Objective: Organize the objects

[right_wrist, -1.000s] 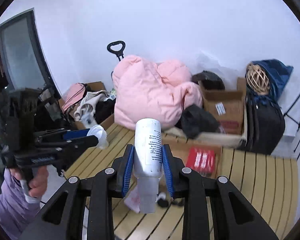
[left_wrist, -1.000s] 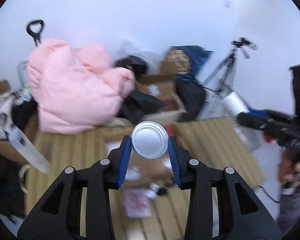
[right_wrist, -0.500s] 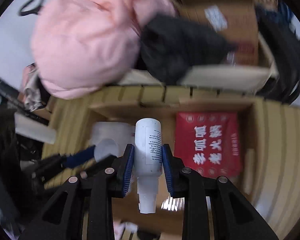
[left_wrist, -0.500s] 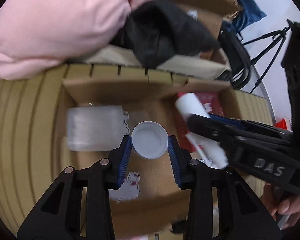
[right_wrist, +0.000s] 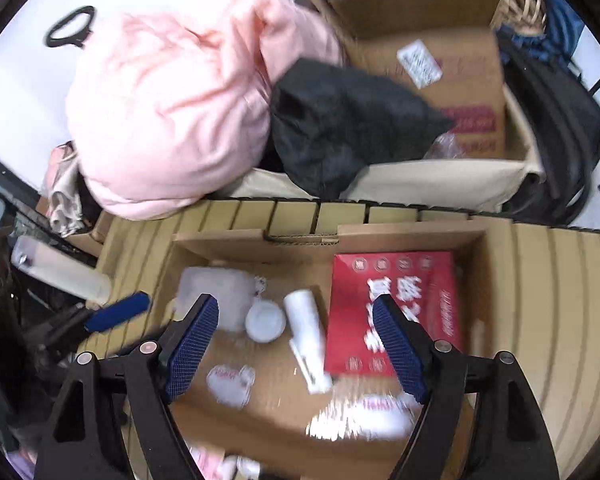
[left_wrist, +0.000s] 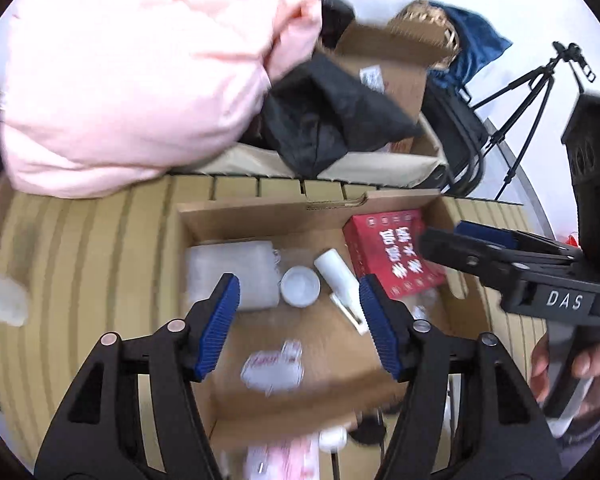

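An open cardboard box (left_wrist: 260, 216) (right_wrist: 380, 236) sits on a slatted wooden table. Inside lie a small white round jar (left_wrist: 300, 291) (right_wrist: 265, 321), a white bottle (left_wrist: 338, 278) (right_wrist: 306, 330) on its side, a red printed pack (left_wrist: 396, 256) (right_wrist: 396, 312) and a clear plastic bag (left_wrist: 232, 272) (right_wrist: 216, 292). My left gripper (left_wrist: 298, 324) is open and empty above the box. My right gripper (right_wrist: 294, 344) is open and empty above the box too; it also shows in the left wrist view (left_wrist: 476, 248).
A pink padded jacket (left_wrist: 132, 72) (right_wrist: 172, 112) and a black cloth (left_wrist: 328, 120) (right_wrist: 348, 124) pile up behind the table by another cardboard box (right_wrist: 452, 60). A tripod (left_wrist: 532, 88) stands at the right. A clear bottle (right_wrist: 60, 272) lies left of the box. Stickers (left_wrist: 276, 368) lie on the box floor.
Both grippers opened above the box. The white jar left my left gripper and the white bottle left my right gripper; both now lie on the box floor.
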